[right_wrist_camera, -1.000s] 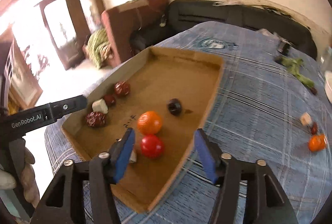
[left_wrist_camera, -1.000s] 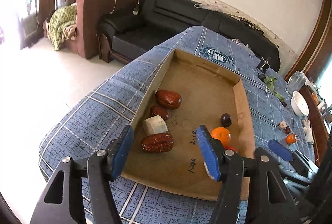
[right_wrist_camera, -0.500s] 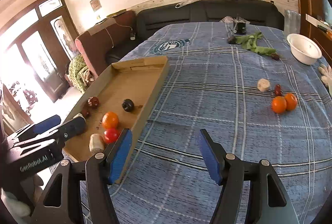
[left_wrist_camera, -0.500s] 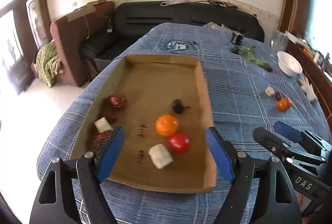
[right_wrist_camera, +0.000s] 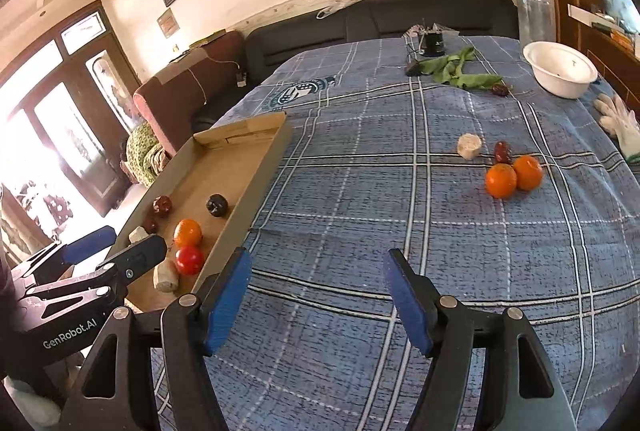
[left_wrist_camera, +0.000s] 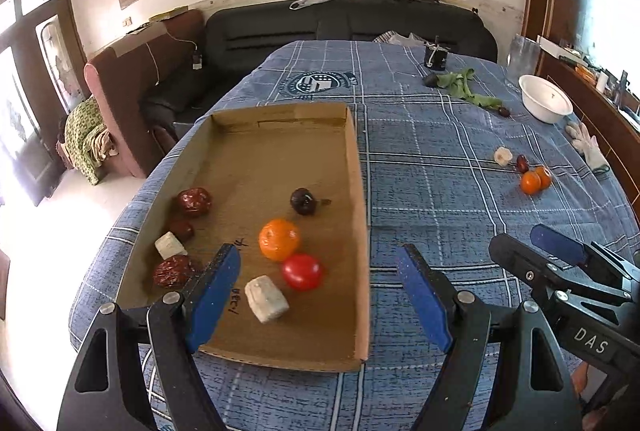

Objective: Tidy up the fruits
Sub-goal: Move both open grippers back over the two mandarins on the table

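Fruit is lying in two lots. In the cardboard tray [left_wrist_camera: 360,191], ahead of my left gripper [left_wrist_camera: 318,291]: an orange [left_wrist_camera: 279,239], a red tomato [left_wrist_camera: 302,271], a pale chunk [left_wrist_camera: 266,298], a dark round fruit [left_wrist_camera: 303,201], and by the tray's left wall two wrinkled red dates [left_wrist_camera: 194,201] [left_wrist_camera: 172,271], a smaller red one and a second pale chunk [left_wrist_camera: 170,245]. Loose on the blue checked cloth [right_wrist_camera: 360,191], well ahead and right of my right gripper [right_wrist_camera: 316,295]: two oranges touching [right_wrist_camera: 501,180] [right_wrist_camera: 528,172], a small dark-red fruit [right_wrist_camera: 501,152] just beyond them, a pale chunk [right_wrist_camera: 469,146] beside it.

My left gripper is standing wide, nothing between its pads. My right gripper has just been opening; it is hanging empty over bare cloth.

Writing: "GenRobot.AI" on the left gripper's body, "DAS" on the right's. Pen scrawl on the tray floor is not legible. A crest is printed on the cloth, its lettering too small to read.

Beyond: white bowl [right_wrist_camera: 560,69], green leaves [right_wrist_camera: 460,71], white glove [right_wrist_camera: 620,127] cut off at the frame edge, black sofa [left_wrist_camera: 344,27].
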